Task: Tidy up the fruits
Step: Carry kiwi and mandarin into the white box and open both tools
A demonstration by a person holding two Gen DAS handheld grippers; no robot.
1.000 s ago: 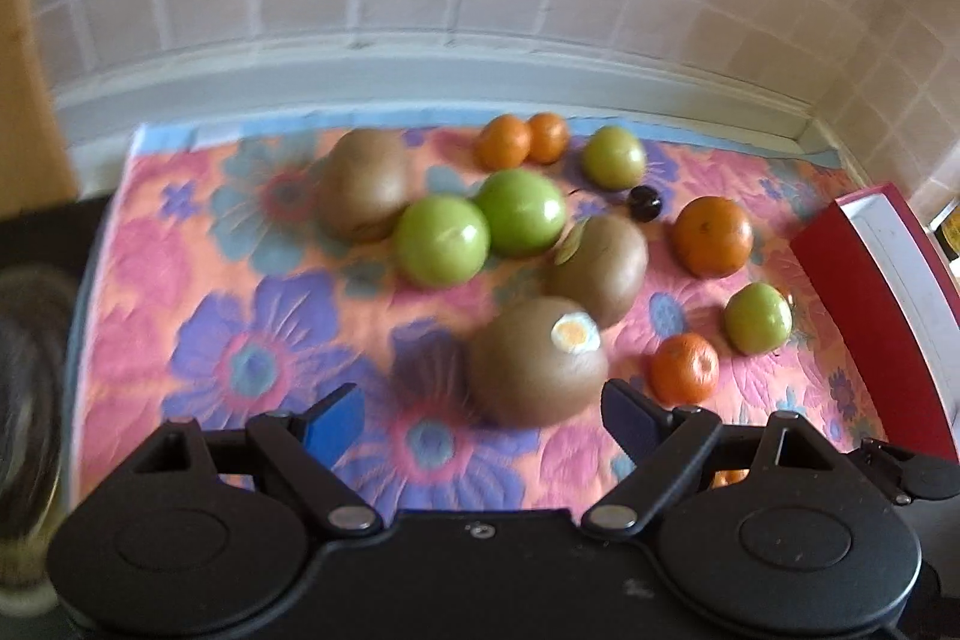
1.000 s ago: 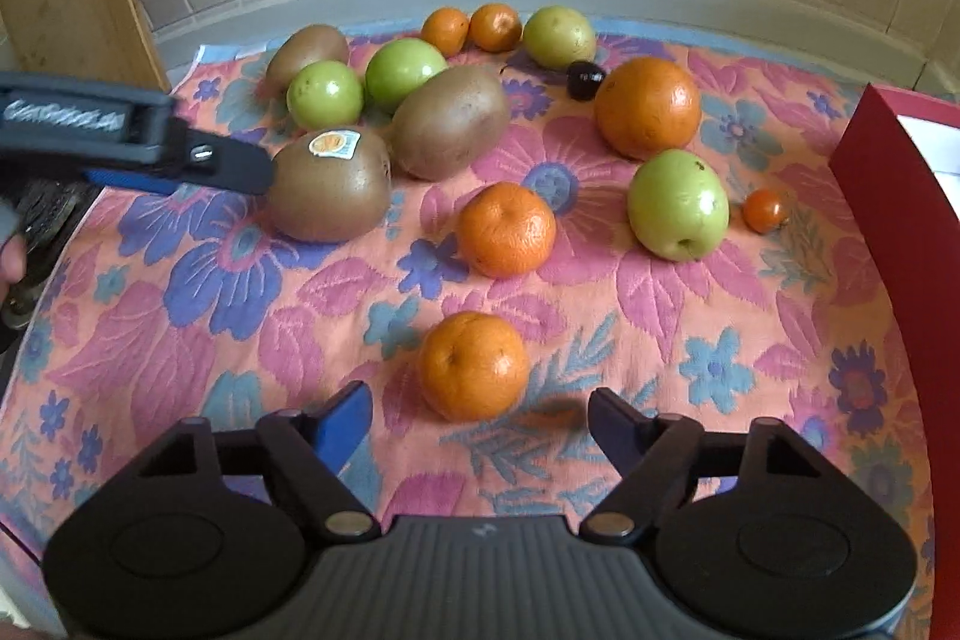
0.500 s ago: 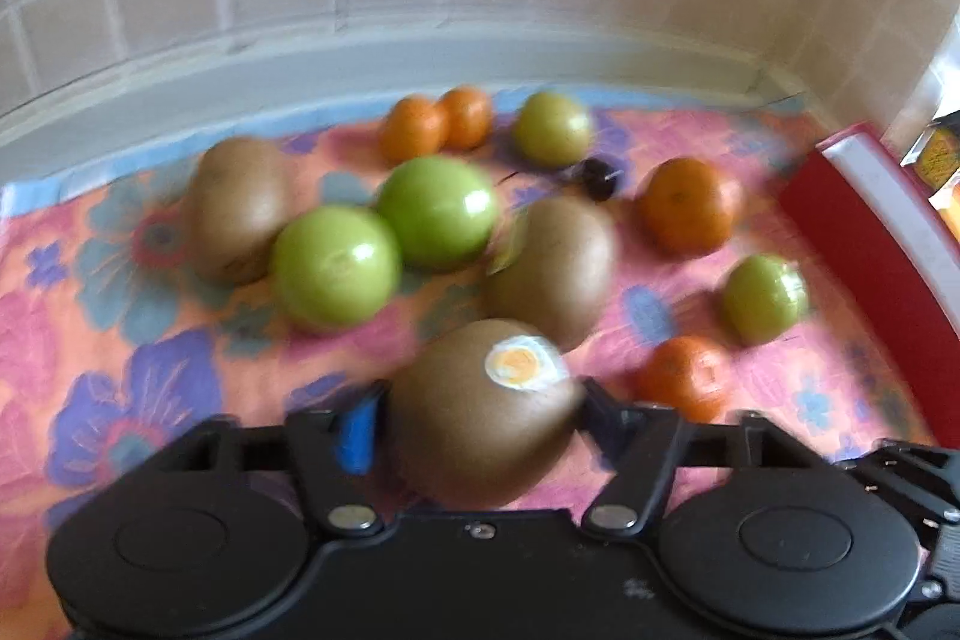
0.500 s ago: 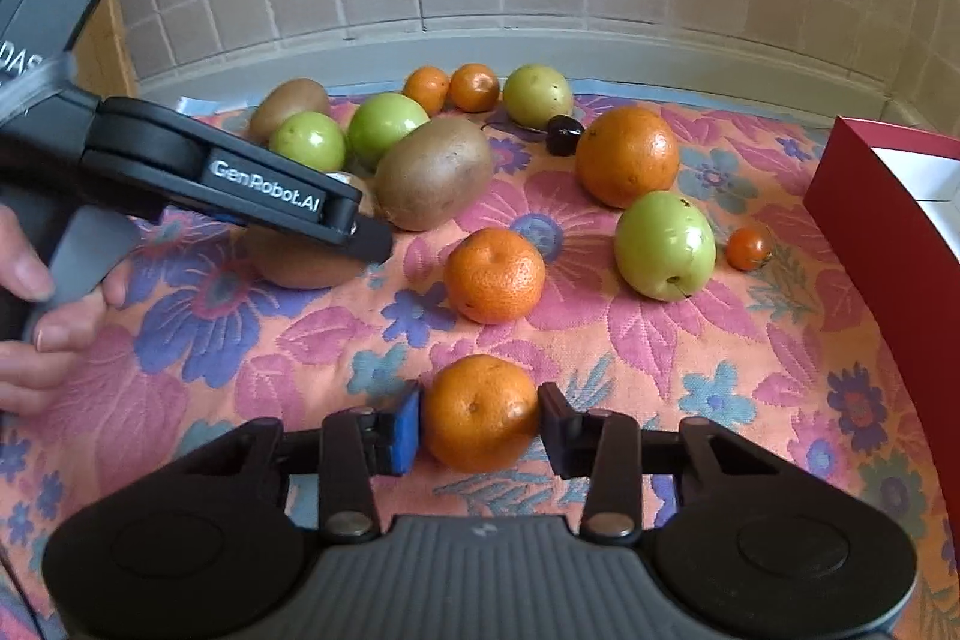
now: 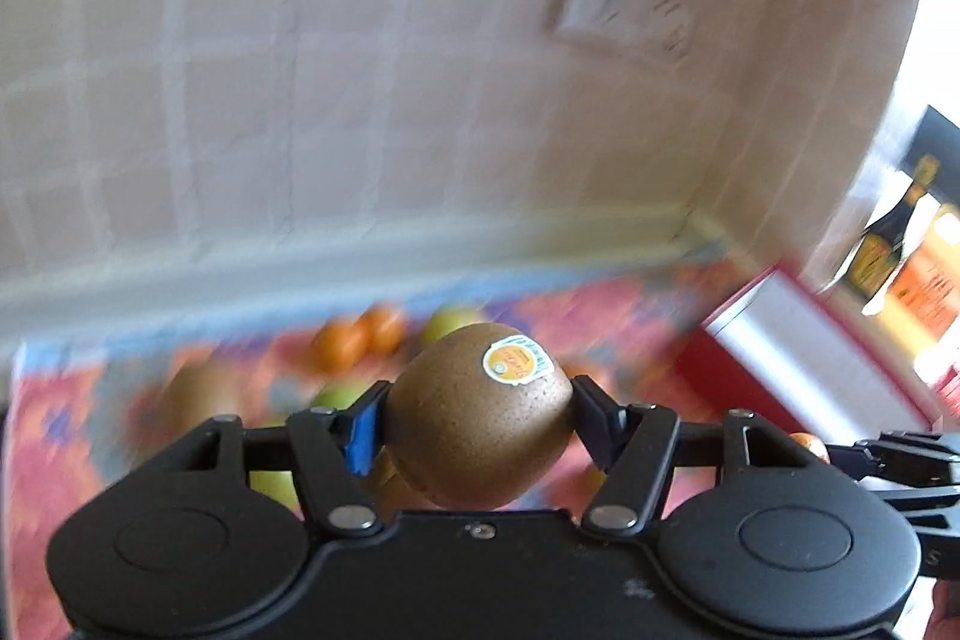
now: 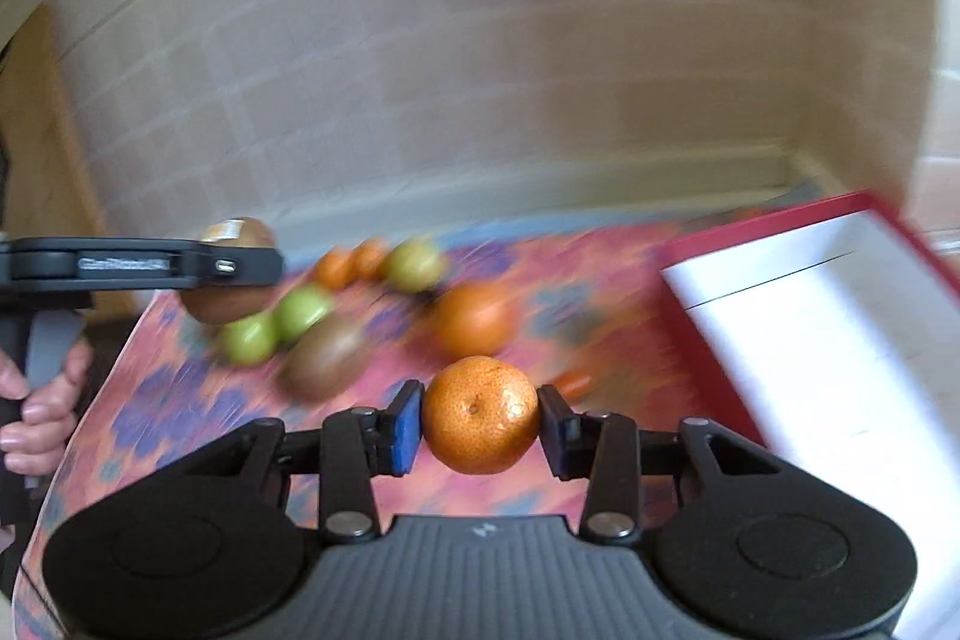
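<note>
Tongs first: my left gripper (image 5: 477, 415) is clamped on a stickered kiwi (image 5: 478, 415), my right gripper (image 6: 480, 415) on a mandarin (image 6: 480, 414), both fruits clear of the floral cloth (image 6: 180, 400). Remaining fruit lies blurred beyond; red box (image 6: 798, 316) stands right.

Both cameras sit just behind their own fingers, tilted down over the cloth (image 6: 180, 418) toward the tiled wall (image 5: 300, 70). The left view faces the cloth's far right corner, very near its kiwi (image 5: 480, 415). The right view looks across from the near edge, close to its mandarin (image 6: 480, 415). The 2 views share the fruit along the far edge and the red box (image 6: 828, 340).
</note>
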